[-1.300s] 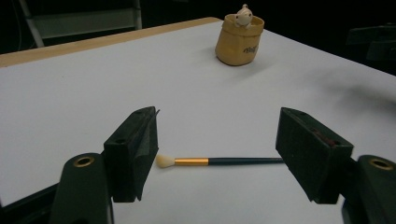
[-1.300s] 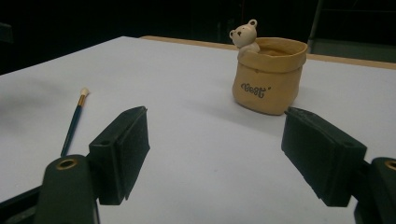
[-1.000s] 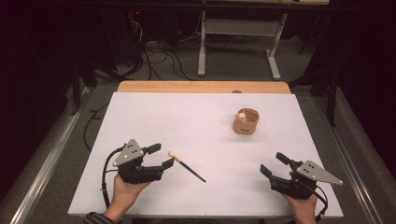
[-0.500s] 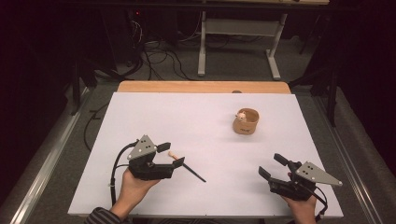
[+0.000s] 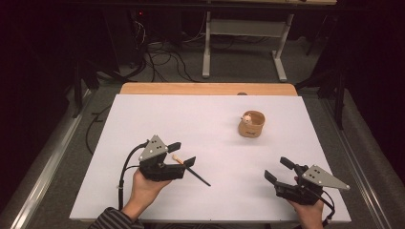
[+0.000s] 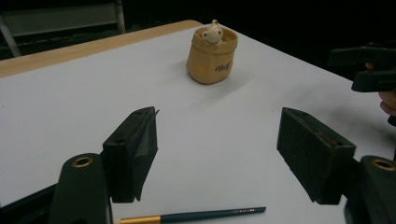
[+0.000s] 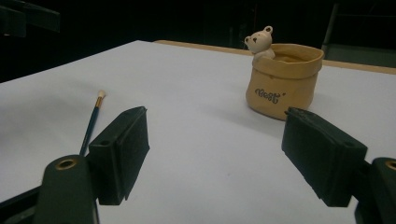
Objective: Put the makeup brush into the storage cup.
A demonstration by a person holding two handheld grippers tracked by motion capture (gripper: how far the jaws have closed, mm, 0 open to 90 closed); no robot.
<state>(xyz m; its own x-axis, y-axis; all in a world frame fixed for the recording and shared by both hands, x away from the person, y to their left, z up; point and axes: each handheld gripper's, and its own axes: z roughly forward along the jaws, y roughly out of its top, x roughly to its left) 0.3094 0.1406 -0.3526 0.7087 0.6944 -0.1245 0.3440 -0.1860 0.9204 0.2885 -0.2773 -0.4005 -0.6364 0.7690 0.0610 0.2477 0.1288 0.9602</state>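
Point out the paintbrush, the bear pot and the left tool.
paintbrush [image 6: 205, 215], left gripper view, on its dark blue handle.
bear pot [image 7: 283, 79], right gripper view, on its tan front wall above the lettering.
left tool [image 5: 182, 154], high view, midway between its open jaw tips.

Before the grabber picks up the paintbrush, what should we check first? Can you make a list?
1. Left gripper open: ok, jaws stand wide apart.
2. Paintbrush within its grasp: ok, it lies flat on the table just below the jaws.
3. Brush free of other things: ok, nothing touches it.
4. Right gripper out of the way: ok, open and far off to the side.
5. Bear pot upright: ok, standing apart on the white table.
6. Jaws level with the brush: cannot tell.
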